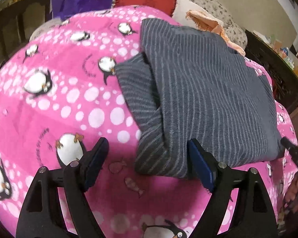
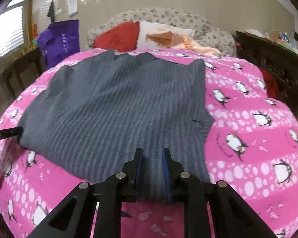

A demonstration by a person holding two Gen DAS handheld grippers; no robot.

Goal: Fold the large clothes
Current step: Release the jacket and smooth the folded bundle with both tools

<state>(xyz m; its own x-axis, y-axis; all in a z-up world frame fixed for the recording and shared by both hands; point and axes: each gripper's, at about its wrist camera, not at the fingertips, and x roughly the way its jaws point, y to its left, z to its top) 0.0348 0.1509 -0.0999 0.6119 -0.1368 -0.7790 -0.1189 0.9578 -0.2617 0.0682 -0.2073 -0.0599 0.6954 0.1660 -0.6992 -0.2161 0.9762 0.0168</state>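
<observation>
A grey striped garment [image 1: 204, 91] lies folded on a pink penguin blanket [image 1: 55, 103]. My left gripper [image 1: 147, 154] is open, its right finger touching the garment's near left corner, nothing between the fingers. In the right wrist view the same garment [image 2: 117, 107] spreads across the blanket [image 2: 254, 138]. My right gripper [image 2: 152, 158] has its fingers narrowly apart, with the garment's near edge between the pads. The tip of the other gripper [image 2: 6, 133] shows at the garment's left corner.
A red cushion [image 2: 119, 35], a white pillow [image 2: 163, 31] and a peach cloth [image 2: 180, 41] lie at the head of the bed. A purple bag [image 2: 59, 41] stands at the back left. Dark wooden furniture [image 2: 272, 63] runs along the right side.
</observation>
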